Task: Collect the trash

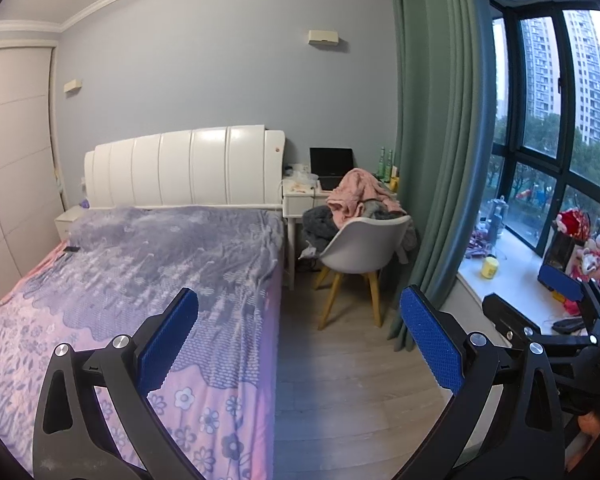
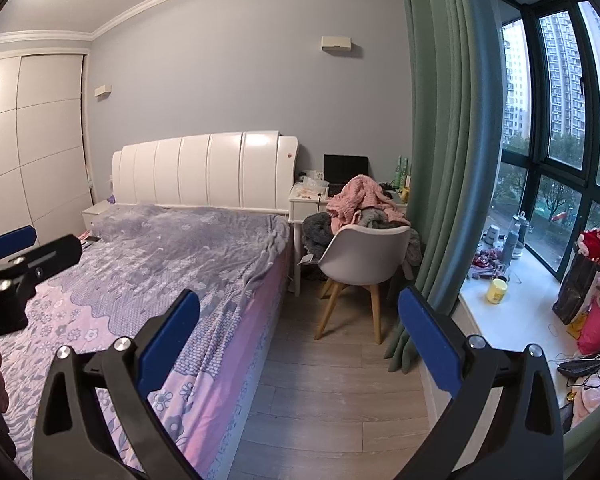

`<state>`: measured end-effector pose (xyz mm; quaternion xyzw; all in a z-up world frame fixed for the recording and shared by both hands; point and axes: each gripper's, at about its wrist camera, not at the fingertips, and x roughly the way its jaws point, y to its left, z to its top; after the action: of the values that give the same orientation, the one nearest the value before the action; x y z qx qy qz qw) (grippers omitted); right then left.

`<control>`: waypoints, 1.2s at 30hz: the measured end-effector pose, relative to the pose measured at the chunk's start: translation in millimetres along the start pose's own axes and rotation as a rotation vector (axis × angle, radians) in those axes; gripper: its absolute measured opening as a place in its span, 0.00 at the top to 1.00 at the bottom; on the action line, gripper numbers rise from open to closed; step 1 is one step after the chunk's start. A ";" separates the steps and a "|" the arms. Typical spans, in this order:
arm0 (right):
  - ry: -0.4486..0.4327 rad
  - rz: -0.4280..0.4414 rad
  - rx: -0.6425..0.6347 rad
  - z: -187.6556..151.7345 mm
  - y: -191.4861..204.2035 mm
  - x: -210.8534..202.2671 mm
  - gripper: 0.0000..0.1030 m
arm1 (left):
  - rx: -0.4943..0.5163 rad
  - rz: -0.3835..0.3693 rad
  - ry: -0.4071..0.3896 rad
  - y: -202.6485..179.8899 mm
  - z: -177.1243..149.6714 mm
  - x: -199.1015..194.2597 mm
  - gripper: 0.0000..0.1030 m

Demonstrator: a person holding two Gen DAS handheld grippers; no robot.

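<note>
My left gripper [image 1: 299,300] is open and holds nothing; it hangs above the corner of the bed [image 1: 140,280] and the wooden floor [image 1: 340,380]. My right gripper [image 2: 299,300] is also open and empty, over the same stretch of floor beside the bed [image 2: 160,264]. Each gripper shows at the edge of the other's view, the right one [image 1: 528,294] by the windowsill. A crumpled clear bag and small bits [image 1: 302,180] lie on the white desk [image 2: 304,204]; what they are is too small to tell. A yellow jar [image 2: 497,291] stands on the windowsill.
A white chair [image 1: 364,252] heaped with clothes stands at the desk, with a laptop [image 1: 332,166] and green bottles [image 1: 386,162] behind it. A green curtain [image 1: 436,160] hangs to the floor. The windowsill [image 2: 516,320] holds bottles, bags and plush toys. A dark phone [image 1: 71,249] lies on the bed.
</note>
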<state>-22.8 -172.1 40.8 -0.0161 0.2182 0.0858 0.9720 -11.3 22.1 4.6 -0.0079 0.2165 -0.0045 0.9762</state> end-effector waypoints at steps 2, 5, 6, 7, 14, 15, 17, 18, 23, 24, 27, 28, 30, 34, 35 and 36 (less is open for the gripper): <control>0.010 -0.002 -0.014 0.9 0.2 1.2 0.06 | -0.020 -0.001 0.008 4.7 -2.0 2.8 0.04; 0.015 -0.011 -0.023 0.7 4.3 -0.6 0.06 | -0.038 -0.017 0.026 11.0 -5.4 6.1 0.04; 0.016 -0.011 -0.019 0.3 5.8 -1.3 0.06 | -0.038 -0.020 0.029 12.5 -6.4 6.7 0.04; 0.018 -0.011 -0.011 -0.4 6.9 -1.9 0.06 | -0.035 -0.019 0.030 13.7 -7.4 7.0 0.04; 0.027 0.002 0.007 0.8 10.8 -3.6 0.06 | -0.017 -0.015 0.030 26.9 -3.4 6.4 0.04; 0.025 0.004 0.005 2.2 11.4 -4.1 0.06 | -0.018 -0.015 0.030 29.1 -3.5 6.7 0.04; 0.020 0.003 0.003 3.5 15.1 -5.0 0.06 | -0.018 -0.013 0.030 28.0 -3.2 7.4 0.04; 0.020 0.003 0.006 4.3 16.3 -5.1 0.06 | -0.017 -0.011 0.031 28.9 -2.9 7.6 0.04; 0.023 0.004 0.008 6.1 14.9 -1.0 0.06 | -0.011 -0.008 0.028 38.8 -0.8 9.2 0.04; 0.024 0.003 0.007 6.8 14.6 -0.2 0.06 | -0.012 -0.007 0.025 40.8 -0.8 8.9 0.04; 0.025 0.004 0.006 4.6 14.1 0.6 0.06 | -0.019 -0.004 0.023 47.4 -2.0 8.5 0.04; 0.026 0.006 0.006 4.7 15.3 1.6 0.06 | -0.018 0.002 0.027 38.5 -1.3 11.1 0.04; 0.030 0.017 0.005 4.5 15.6 3.4 0.06 | -0.013 0.008 0.043 39.8 -4.5 15.4 0.04; 0.028 0.024 -0.015 4.1 19.8 4.5 0.06 | -0.016 0.020 0.062 41.2 -10.1 19.7 0.04; 0.027 0.021 -0.020 4.2 20.0 4.8 0.06 | -0.016 0.021 0.064 38.9 -6.9 21.7 0.04; 0.031 0.015 -0.026 3.1 18.4 5.6 0.06 | -0.017 0.024 0.068 38.0 -5.9 23.1 0.04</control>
<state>-19.7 -152.9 41.3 -0.0286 0.2324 0.0959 0.9675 7.3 59.7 -11.2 -0.0133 0.2495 0.0086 0.9682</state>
